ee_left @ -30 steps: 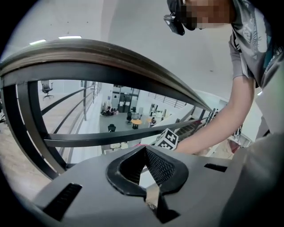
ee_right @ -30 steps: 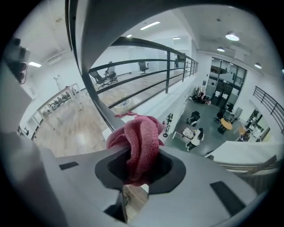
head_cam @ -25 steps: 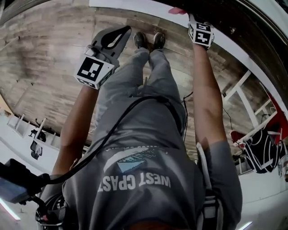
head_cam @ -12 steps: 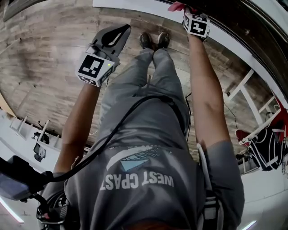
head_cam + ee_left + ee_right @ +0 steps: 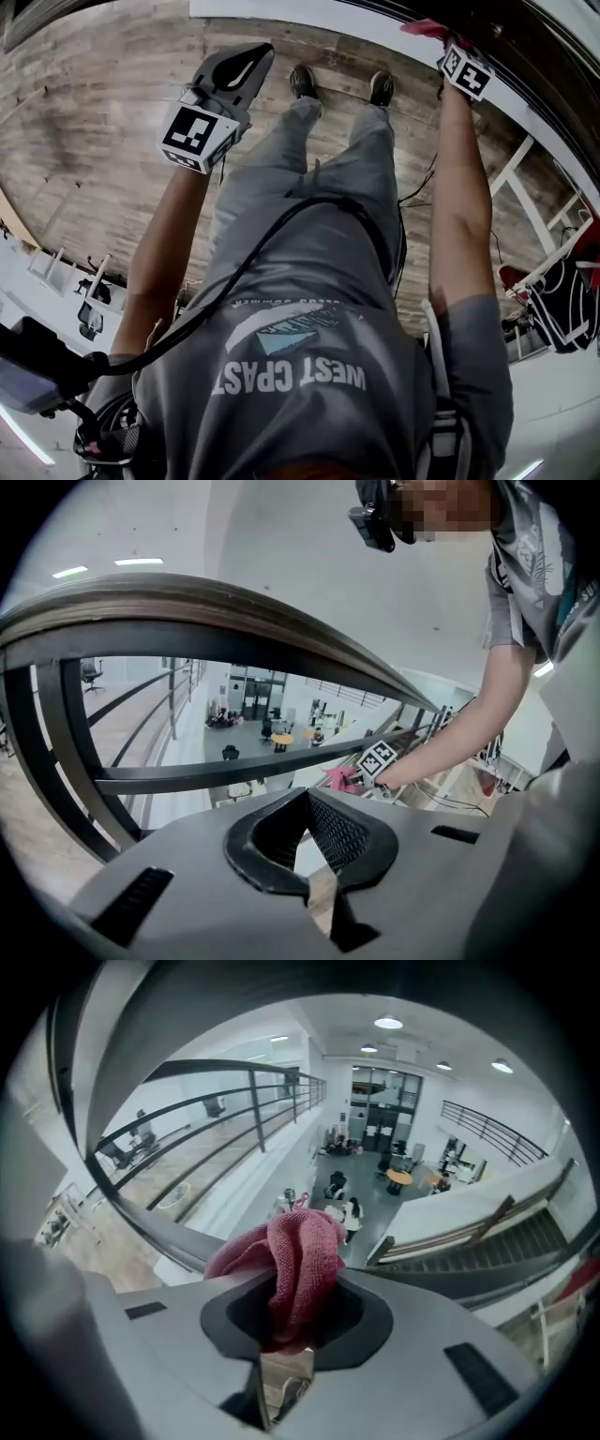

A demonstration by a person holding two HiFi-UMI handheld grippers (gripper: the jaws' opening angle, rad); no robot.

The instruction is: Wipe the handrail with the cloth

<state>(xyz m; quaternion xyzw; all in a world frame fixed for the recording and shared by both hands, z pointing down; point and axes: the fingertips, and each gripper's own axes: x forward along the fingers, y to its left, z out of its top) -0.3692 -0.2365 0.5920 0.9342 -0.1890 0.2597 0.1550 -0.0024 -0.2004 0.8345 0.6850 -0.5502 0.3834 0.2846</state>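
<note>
The handrail (image 5: 234, 621) runs across the far side. On the right, the cloth (image 5: 300, 1260) sits between the jaws of the right gripper (image 5: 292, 1321), up at the rail. The left gripper (image 5: 255, 58) hangs to the left, nearer than the rail and apart from it, above the floor (image 5: 94, 141), its jaws together on nothing.

Got weathered wood-plank flooring (image 5: 94, 141) up on this level, under a plain white ceiling (image 5: 281, 574) with a couple of strip lights (image 5: 139, 562). Looks out over a big bright open hall on the level below, with round tables (image 5: 398, 1177), a few people (image 5: 352, 1213) standing about, dark glass doors (image 5: 380, 1101) at the far end and round ceiling lights (image 5: 388, 1024) overhead. Also spotted an office chair (image 5: 91, 670) over on the left walkway and dark metal railings (image 5: 487, 1129) running along the far balcony.
</note>
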